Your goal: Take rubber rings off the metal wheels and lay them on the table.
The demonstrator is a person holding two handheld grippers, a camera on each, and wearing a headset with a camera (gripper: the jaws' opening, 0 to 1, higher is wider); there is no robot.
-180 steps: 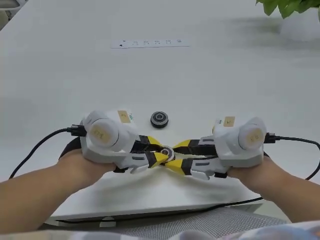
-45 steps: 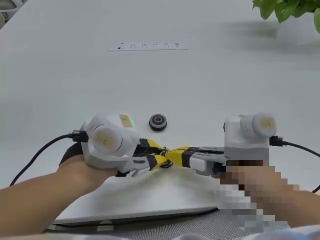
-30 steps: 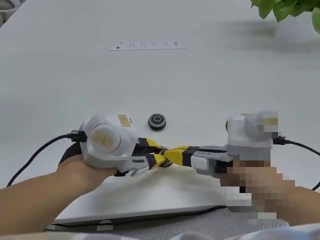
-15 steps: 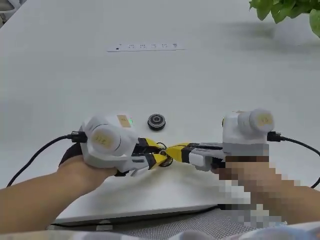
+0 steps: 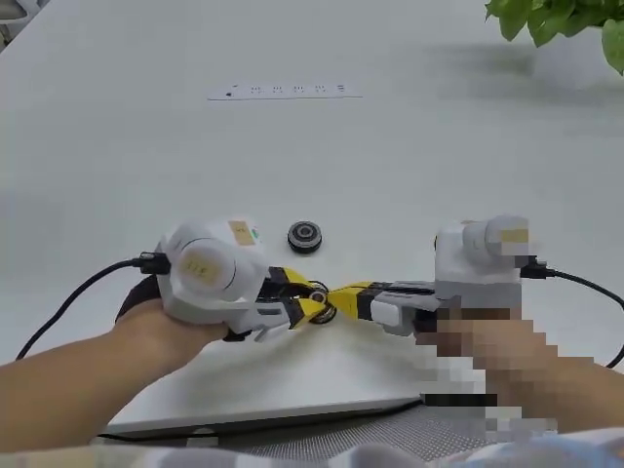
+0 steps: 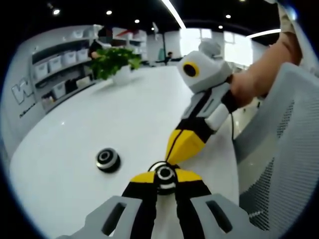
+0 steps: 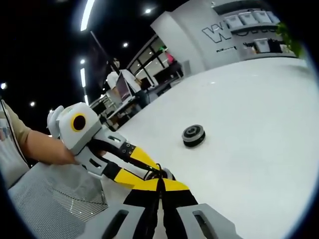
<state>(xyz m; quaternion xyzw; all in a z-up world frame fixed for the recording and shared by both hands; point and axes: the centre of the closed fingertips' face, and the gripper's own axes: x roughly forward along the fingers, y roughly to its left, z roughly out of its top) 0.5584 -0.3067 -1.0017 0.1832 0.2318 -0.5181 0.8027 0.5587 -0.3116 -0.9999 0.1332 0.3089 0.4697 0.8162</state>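
We clamp the wheel in L claw as anchor so R claw, pinching its rubber ring, can peel it off.

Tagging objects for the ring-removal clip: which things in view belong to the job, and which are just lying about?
Job: left gripper, right gripper, held wheel, ring, loose wheel, table.
Lying about: power strip, plant.
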